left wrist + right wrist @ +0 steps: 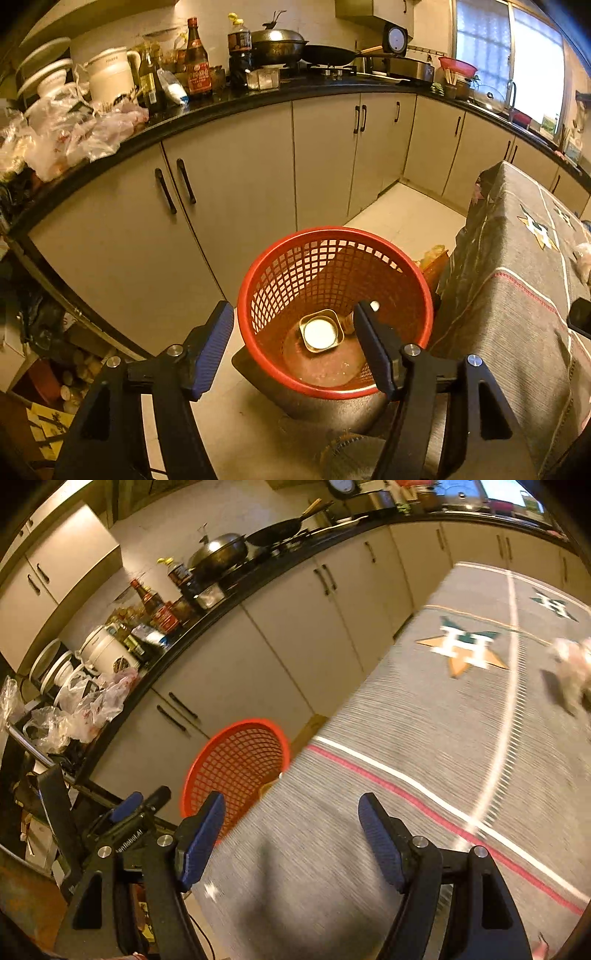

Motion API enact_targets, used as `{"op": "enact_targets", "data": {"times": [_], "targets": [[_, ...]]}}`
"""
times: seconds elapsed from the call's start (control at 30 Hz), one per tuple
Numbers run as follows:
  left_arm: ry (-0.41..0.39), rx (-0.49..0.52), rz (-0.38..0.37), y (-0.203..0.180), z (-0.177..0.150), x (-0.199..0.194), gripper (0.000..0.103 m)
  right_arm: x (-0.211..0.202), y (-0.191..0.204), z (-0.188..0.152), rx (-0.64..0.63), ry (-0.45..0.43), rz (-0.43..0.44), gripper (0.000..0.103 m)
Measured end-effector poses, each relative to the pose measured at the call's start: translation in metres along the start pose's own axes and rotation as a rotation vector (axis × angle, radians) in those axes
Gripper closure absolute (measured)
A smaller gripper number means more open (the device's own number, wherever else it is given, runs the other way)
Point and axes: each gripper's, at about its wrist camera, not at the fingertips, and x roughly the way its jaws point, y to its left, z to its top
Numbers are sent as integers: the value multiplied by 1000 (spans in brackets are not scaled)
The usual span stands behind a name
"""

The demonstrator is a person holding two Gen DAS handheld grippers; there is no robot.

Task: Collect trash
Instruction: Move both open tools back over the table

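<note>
With your left gripper [293, 347] open and empty over the bin [334, 236], where a tin [320, 330] already lies, keep your right gripper [291, 834] wide, empty, and steer it across the table [406, 775] to the crumpled wrapper [570, 664].

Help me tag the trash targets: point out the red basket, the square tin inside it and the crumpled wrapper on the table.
red basket [258, 288]: left wrist view, left rim.
square tin [320, 334]: left wrist view, its pale centre.
crumpled wrapper [572, 668]: right wrist view, blurred middle.
</note>
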Motion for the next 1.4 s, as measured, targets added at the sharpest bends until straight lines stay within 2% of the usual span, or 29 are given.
{"op": "enact_targets", "data": {"times": [0.47,0.63,0.8,0.97,1.13,1.27,1.4], "targets": [[-71,115,-11,-54,-4,-55,31,-79,-55,-39,81,-98,-48,23],[-72,161,-51,-76,-6,-69,29,-109,-80,-54,118,-138,-78,23],[-44,192,-185,-107,-11,-85,27,-154,-118,-82,150,-187,-149,22],[-2,263,-311,-155,-19,-92,26,-211,-164,-114,226,-258,-264,22],[1,369,-434,-220,-29,-109,26,-261,-207,-138,305,-328,-391,19],[4,472,-545,-276,-41,-123,26,-289,-241,-149,380,-357,-455,19],[-16,590,-671,-334,-50,-132,26,-308,-260,-143,396,-388,-501,19]]}}
